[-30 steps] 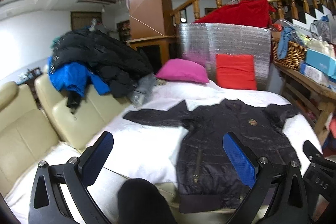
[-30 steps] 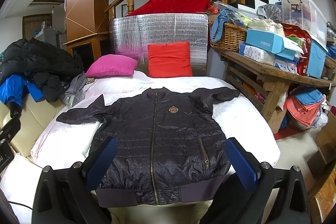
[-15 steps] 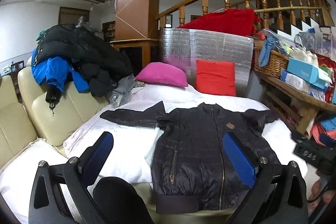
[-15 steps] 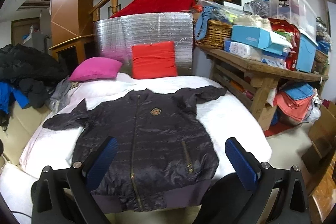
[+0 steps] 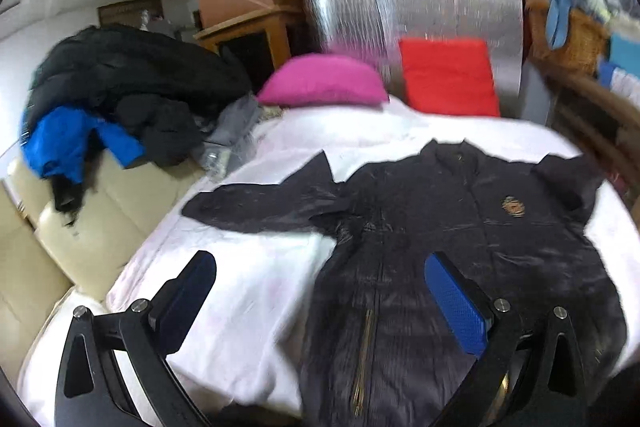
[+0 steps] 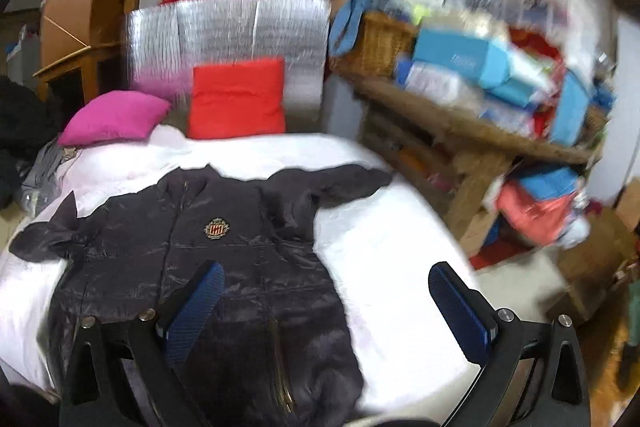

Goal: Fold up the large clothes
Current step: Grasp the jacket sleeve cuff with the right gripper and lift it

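Note:
A black zip-up jacket (image 5: 460, 239) with a small chest badge lies face up and spread out on a white sheet (image 5: 256, 287). Its left sleeve (image 5: 256, 205) stretches out over the sheet; the right sleeve (image 6: 344, 181) bends near the bed's right edge. My left gripper (image 5: 320, 279) hovers open over the jacket's lower left side, one finger above the sheet, the other above the fabric. In the right wrist view the jacket (image 6: 208, 259) fills the lower left, and my right gripper (image 6: 326, 291) stands open over its lower right edge. Neither gripper holds anything.
A pink pillow (image 5: 324, 81) and a red pillow (image 5: 448, 77) lean on a silver foil panel (image 5: 416, 11) at the back. Dark and blue coats (image 5: 108, 91) pile on a cream sofa (image 5: 60, 231) to the left. A cluttered wooden table (image 6: 472, 123) stands right.
Both grippers have come closer and lower over the jacket. The left view has swung toward its left side, the right view toward its right side. Both stay open; the jacket has not moved.

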A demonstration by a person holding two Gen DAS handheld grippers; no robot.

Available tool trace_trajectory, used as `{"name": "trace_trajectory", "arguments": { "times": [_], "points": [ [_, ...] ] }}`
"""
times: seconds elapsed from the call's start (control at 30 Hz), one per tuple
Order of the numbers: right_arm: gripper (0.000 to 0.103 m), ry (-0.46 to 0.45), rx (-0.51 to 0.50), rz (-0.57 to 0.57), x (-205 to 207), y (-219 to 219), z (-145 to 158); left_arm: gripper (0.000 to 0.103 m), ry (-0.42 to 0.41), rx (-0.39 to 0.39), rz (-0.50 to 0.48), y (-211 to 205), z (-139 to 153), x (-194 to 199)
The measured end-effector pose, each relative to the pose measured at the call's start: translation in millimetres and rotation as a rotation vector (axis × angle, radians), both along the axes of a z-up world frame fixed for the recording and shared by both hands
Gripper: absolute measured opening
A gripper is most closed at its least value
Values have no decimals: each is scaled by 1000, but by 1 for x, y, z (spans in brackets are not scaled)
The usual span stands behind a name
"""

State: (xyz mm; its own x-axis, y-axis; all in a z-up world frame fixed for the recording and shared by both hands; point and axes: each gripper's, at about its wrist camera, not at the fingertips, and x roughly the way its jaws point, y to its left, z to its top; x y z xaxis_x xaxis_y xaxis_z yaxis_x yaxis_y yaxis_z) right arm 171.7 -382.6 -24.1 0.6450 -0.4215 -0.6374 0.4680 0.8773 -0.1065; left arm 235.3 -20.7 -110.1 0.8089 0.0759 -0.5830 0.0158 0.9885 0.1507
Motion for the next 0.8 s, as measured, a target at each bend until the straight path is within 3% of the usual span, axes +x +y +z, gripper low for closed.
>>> {"name": "trace_trajectory", "arguments": {
  "times": [0.17, 0.3, 0.47, 0.6, 0.67, 0.73, 0.77, 0.8],
  "points": [
    [103, 23, 227, 22, 81, -89, -45, 103, 106, 20, 41, -27, -43, 97],
    [103, 4, 491, -45, 155, -199, -93, 103, 174, -22, 54, -43, -77, 148],
    [103, -86, 781, -149, 217, -298, -149, 103, 207, 17, 40, -60, -106, 179],
    [103, -134, 885, -308, 244, -341, -192, 103, 204, 54, 31, -66, -117, 187],
    [96, -104, 894, -363, 256, -349, -208, 103, 194, 69, 25, -71, -120, 189],
    [66, -75, 941, -356, 269, -349, -221, 103, 178, 87, 22, -75, -121, 190],
    [59, -62, 945, -350, 275, -347, -225, 103, 170, 92, 14, -78, -121, 190],
    [40, -43, 917, -343, 280, -343, -224, 103, 166, 96, 11, -80, -121, 191]
  ]
}}
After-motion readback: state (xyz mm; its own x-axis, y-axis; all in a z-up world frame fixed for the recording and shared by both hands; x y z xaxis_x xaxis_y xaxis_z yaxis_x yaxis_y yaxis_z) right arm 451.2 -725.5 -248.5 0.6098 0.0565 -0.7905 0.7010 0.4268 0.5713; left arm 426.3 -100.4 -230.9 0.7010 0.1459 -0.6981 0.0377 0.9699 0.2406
